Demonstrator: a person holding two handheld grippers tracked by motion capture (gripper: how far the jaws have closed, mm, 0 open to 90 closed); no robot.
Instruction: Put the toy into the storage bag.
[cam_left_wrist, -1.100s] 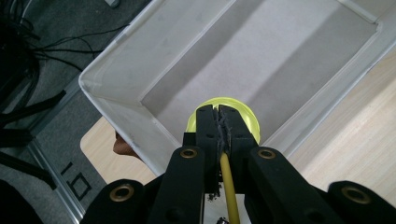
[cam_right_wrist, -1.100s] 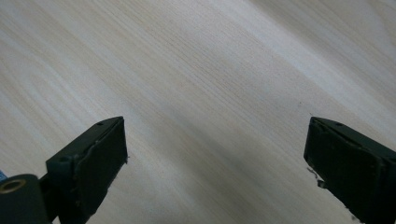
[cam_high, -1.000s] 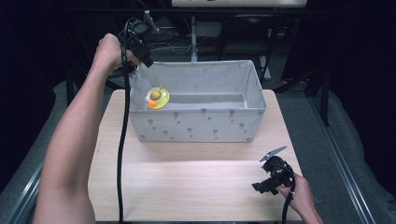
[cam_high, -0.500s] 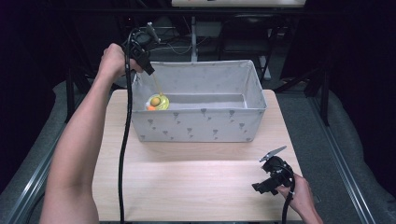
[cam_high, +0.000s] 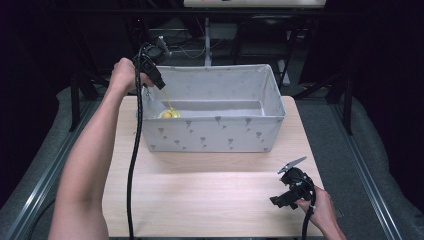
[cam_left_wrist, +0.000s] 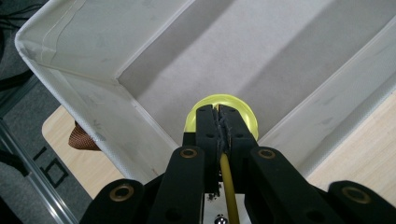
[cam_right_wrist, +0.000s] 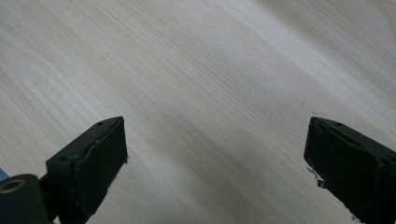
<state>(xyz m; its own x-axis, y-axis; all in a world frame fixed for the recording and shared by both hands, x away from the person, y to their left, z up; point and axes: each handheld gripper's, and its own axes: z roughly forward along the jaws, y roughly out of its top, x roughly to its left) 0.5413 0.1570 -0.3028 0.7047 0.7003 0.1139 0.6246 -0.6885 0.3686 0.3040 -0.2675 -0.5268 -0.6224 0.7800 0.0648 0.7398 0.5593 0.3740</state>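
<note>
My left gripper (cam_high: 159, 82) hangs over the left end of a pale grey fabric box (cam_high: 215, 135). It is shut on the thin yellow handle (cam_left_wrist: 226, 173) of a round yellow toy (cam_high: 169, 114). The toy hangs low inside the box, near its floor, with an orange part on it. In the left gripper view the yellow disc (cam_left_wrist: 205, 100) peeks out past the closed jaws of the left gripper (cam_left_wrist: 217, 111), close to the box's inner corner. My right gripper (cam_high: 287, 192) rests near the table's front right; its jaws stand wide apart over bare wood, the right gripper (cam_right_wrist: 215, 140) holding nothing.
The box takes up the back half of the light wooden table (cam_high: 210, 195). A small brown object (cam_left_wrist: 81, 137) lies on the table just outside the box's left wall. Dark floor and metal rails (cam_high: 35, 190) surround the table.
The left hand has come down, and the yellow toy has sunk from near the box's rim to deep inside it. The right gripper has stayed put.
</note>
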